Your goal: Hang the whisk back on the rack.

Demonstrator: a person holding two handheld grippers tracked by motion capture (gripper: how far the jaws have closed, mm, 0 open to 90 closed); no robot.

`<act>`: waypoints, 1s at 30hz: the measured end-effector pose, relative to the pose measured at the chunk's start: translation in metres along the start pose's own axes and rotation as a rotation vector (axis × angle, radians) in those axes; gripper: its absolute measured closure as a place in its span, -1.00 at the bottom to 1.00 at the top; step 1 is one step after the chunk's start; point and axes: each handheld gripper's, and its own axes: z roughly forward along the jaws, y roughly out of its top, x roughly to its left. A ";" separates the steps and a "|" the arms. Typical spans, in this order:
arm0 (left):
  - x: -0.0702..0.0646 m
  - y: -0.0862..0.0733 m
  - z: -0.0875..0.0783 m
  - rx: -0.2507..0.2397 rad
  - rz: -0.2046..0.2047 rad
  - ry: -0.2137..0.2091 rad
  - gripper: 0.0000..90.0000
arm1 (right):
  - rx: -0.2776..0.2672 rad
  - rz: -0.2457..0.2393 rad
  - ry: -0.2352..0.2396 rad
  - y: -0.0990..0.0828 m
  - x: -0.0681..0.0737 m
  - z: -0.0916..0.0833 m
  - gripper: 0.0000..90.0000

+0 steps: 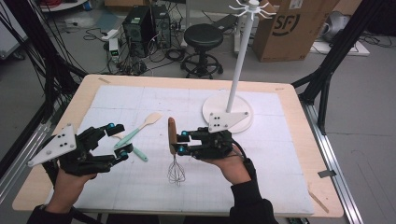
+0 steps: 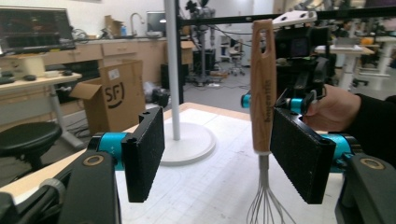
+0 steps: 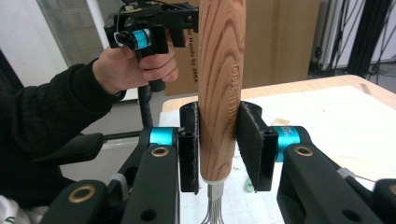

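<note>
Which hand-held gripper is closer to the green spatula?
Left. The left hand-held gripper hovers right beside the green spatula with wooden blade; the right hand-held gripper holds the wooden-handled whisk farther away.

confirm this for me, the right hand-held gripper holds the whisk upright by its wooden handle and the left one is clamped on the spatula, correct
Not quite. The left hand-held gripper is open and holds nothing, as the left gripper view shows; the spatula lies on the table. The rest stands: the right hand-held gripper holds the whisk upright by its wooden handle.
</note>
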 end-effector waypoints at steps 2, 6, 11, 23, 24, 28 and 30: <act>0.000 0.006 0.004 -0.006 0.006 -0.037 -0.19 | 0.001 -0.006 0.016 0.000 0.000 0.002 0.56; 0.001 0.017 0.015 -0.002 0.007 -0.119 -0.14 | 0.007 -0.014 0.054 0.002 0.001 0.006 0.56; 0.001 0.028 0.030 -0.001 -0.009 -0.236 -0.09 | 0.020 -0.023 0.106 0.004 0.002 0.014 0.55; -0.005 0.029 0.050 0.015 -0.052 -0.371 0.07 | 0.051 -0.039 0.214 0.009 0.009 0.032 0.55; -0.006 0.029 0.050 0.014 -0.053 -0.377 0.09 | 0.050 -0.041 0.221 0.009 0.009 0.032 0.55; -0.006 0.029 0.050 0.000 -0.064 -0.412 0.27 | 0.053 -0.049 0.238 0.009 0.010 0.035 0.55; -0.006 0.029 0.051 -0.005 -0.067 -0.427 0.36 | 0.053 -0.047 0.251 0.009 0.010 0.036 0.55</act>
